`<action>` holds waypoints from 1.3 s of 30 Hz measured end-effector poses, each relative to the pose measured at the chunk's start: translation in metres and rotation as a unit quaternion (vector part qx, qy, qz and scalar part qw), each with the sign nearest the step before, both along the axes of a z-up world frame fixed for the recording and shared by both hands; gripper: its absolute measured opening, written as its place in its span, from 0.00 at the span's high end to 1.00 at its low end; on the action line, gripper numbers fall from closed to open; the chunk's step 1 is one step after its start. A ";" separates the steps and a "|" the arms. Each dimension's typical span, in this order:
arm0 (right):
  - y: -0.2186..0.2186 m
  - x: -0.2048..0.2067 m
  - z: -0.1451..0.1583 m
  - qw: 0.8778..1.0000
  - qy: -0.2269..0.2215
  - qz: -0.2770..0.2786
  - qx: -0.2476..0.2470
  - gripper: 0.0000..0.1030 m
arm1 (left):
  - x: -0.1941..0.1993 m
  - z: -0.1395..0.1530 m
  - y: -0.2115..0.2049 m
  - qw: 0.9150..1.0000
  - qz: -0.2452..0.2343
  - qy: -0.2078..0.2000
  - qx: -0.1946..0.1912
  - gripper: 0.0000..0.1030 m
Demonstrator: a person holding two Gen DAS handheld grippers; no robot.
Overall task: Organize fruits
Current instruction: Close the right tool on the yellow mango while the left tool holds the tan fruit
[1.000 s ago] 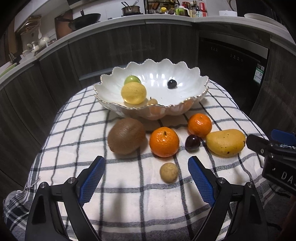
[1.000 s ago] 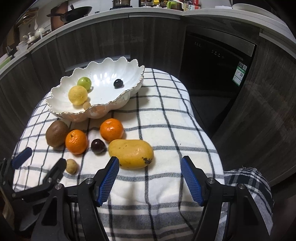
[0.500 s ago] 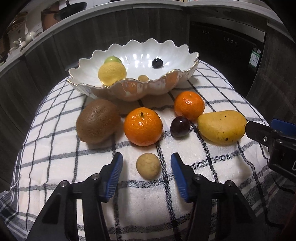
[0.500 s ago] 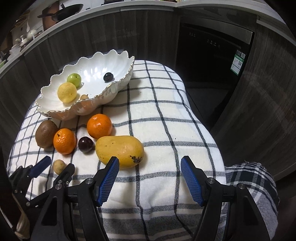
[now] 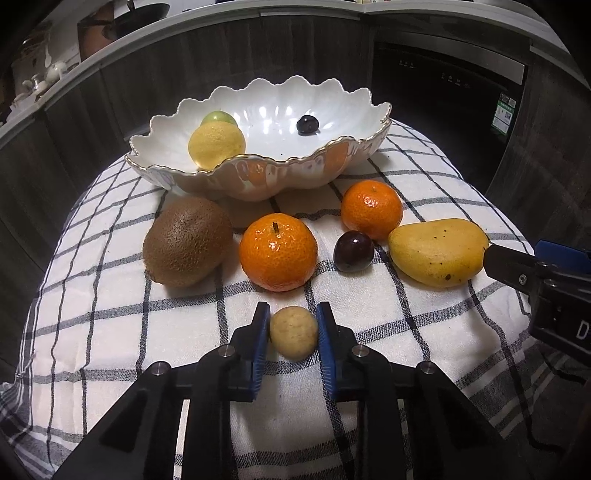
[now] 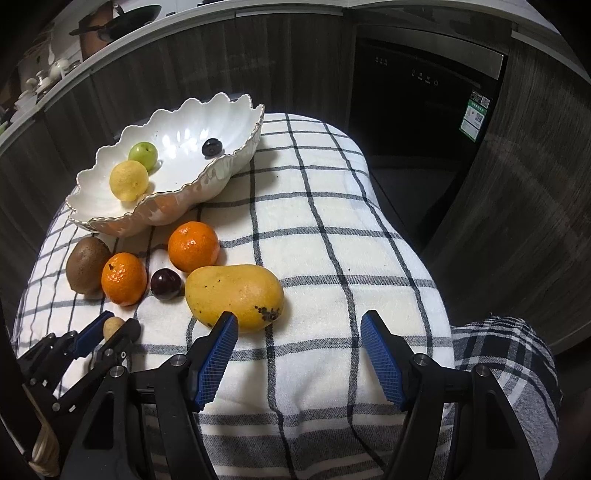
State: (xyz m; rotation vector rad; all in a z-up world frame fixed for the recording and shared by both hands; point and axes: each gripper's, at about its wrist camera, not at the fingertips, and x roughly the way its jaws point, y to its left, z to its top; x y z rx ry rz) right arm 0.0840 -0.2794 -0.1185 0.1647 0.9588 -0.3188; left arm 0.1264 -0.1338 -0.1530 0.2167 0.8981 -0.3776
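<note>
My left gripper (image 5: 292,310) is shut on a small tan round fruit (image 5: 293,332) that rests on the checked cloth near the front. Behind it lie a kiwi (image 5: 186,242), two tangerines (image 5: 277,251) (image 5: 371,208), a dark plum (image 5: 353,251) and a yellow mango (image 5: 437,251). The white scalloped bowl (image 5: 258,177) at the back holds a lemon (image 5: 216,144), a green fruit (image 5: 218,116) and a dark grape (image 5: 307,124). My right gripper (image 6: 300,317) stands open over bare cloth, its left finger just in front of the mango (image 6: 234,291).
The checked cloth (image 6: 332,229) covers a small round table and drops off at every side. Dark cabinets and a black built-in appliance (image 6: 421,96) stand behind. A counter with pans (image 5: 122,18) runs along the back.
The left gripper came forward and down over the small tan fruit, and its jaws went from wide open to shut on it. The right gripper edged closer to the mango, still open.
</note>
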 end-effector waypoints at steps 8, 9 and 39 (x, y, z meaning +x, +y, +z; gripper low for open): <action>0.008 0.003 0.007 1.000 -0.007 0.015 0.000 0.32 | 0.000 0.017 0.014 1.000 0.015 -0.019 -0.003 0.75; 0.009 0.004 0.007 1.000 -0.007 0.019 0.001 0.32 | 0.001 0.019 0.017 1.000 0.019 -0.021 -0.004 0.75; 0.032 0.057 -0.023 0.998 0.032 0.044 -0.015 0.21 | 0.031 0.021 0.059 0.996 0.084 -0.016 -0.018 0.75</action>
